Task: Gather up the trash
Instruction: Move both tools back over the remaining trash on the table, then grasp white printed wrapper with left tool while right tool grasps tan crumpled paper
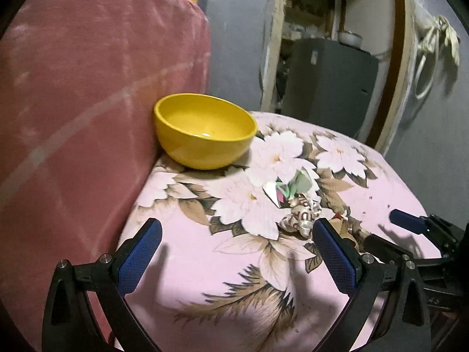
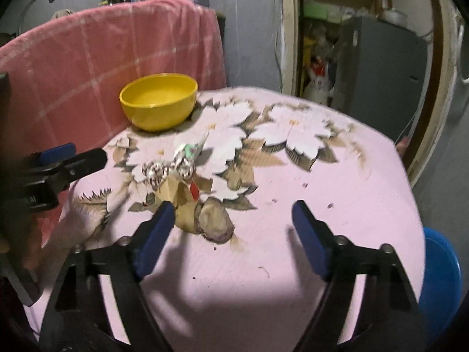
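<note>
Two views, both tongs released. Left wrist: left gripper (image 1: 237, 249) spread wide over the floral cloth (image 1: 205, 278), crumpled wrappers (image 1: 293, 202) just beyond its right finger, yellow bowl (image 1: 205, 130) ahead. Right wrist: right gripper (image 2: 233, 231) spread, brown paper scrap (image 2: 184, 202) touching its left finger.

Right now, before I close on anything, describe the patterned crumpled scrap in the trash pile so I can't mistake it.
Start at the yellow bowl against the pink towel, then come toward the grippers across the floral cloth to the small trash pile. The patterned scrap is the tight curled ball with dark markings on white, left of the green-and-white wrapper and just beyond the plain brown paper.
</note>
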